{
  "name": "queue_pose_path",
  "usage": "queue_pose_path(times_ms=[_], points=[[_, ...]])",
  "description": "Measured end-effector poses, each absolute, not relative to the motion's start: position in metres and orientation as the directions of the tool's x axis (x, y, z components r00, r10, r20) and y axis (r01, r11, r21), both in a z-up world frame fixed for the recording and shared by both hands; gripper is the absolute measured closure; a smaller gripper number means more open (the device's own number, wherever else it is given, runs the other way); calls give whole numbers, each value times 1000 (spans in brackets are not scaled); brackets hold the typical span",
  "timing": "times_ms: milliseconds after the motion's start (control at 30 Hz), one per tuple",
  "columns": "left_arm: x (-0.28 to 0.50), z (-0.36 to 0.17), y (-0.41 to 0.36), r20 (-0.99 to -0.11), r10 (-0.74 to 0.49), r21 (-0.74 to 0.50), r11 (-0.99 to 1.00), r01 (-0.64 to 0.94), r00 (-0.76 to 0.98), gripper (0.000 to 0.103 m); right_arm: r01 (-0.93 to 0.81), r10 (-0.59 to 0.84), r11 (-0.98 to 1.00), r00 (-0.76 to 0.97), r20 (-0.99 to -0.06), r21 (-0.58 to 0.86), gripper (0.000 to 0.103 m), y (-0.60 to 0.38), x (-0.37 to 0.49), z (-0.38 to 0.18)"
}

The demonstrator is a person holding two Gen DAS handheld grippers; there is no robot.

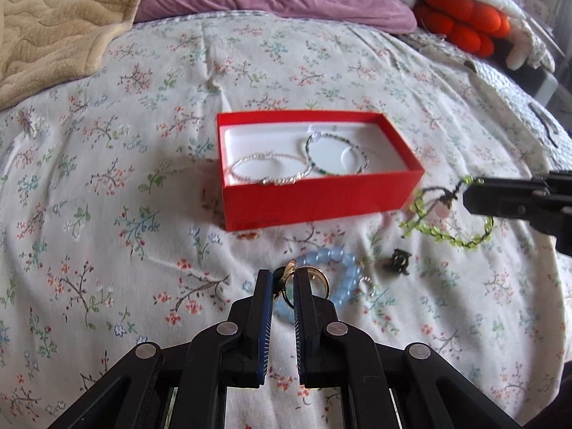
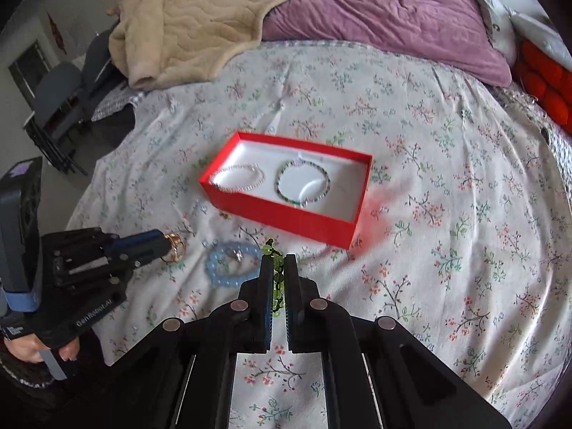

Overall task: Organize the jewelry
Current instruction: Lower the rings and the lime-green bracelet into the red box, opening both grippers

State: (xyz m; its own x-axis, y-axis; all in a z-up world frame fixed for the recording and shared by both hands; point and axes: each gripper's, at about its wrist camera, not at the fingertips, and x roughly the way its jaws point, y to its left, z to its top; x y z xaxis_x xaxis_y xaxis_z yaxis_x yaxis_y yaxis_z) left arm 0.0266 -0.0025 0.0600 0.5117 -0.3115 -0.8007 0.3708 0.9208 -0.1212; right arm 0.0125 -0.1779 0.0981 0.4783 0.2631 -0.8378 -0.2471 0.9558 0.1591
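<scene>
Red box (image 2: 286,211), open, long axis crosswise, ahead of both grippers: right gripper (image 2: 278,268) clamps green bead bracelet (image 2: 277,286), nearer; left gripper (image 1: 282,279) pinches gold ring (image 1: 314,280).

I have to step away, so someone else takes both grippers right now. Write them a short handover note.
Left gripper: shut on a gold ring cluster, held off the floral bedspread.
Right gripper: shut on the lime-green beaded bracelet, which dangles.
Open red cardboard box: already holds a silver chain bracelet and a green-and-white beaded bracelet.
Left on the bedspread: pale blue bead bracelet, a small silver ring inside it, a dark charm, a small orange piece by the box.
Next, probably: drop both held pieces into the box.
</scene>
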Motion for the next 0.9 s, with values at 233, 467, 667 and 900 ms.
queue_pose_path(times_ms=[233,467,667,900], points=[[51,75,-5,-798,-332,-159,921,356,504,97,-226,289,954,520,-804,197,97,-179,31,120],[85,66,-20,-816,-350,-198,917,347,459,97,-203,308,951,519,-797,235,97,-180,51,120],[107,57,-28,-821,-358,-225,919,324,444,97,-183,318,948,515,-796,260,97,-182,66,116],[123,49,-31,-829,-345,-224,926,304,441,97,-170,319,948,501,-805,270,97,-183,79,107]])
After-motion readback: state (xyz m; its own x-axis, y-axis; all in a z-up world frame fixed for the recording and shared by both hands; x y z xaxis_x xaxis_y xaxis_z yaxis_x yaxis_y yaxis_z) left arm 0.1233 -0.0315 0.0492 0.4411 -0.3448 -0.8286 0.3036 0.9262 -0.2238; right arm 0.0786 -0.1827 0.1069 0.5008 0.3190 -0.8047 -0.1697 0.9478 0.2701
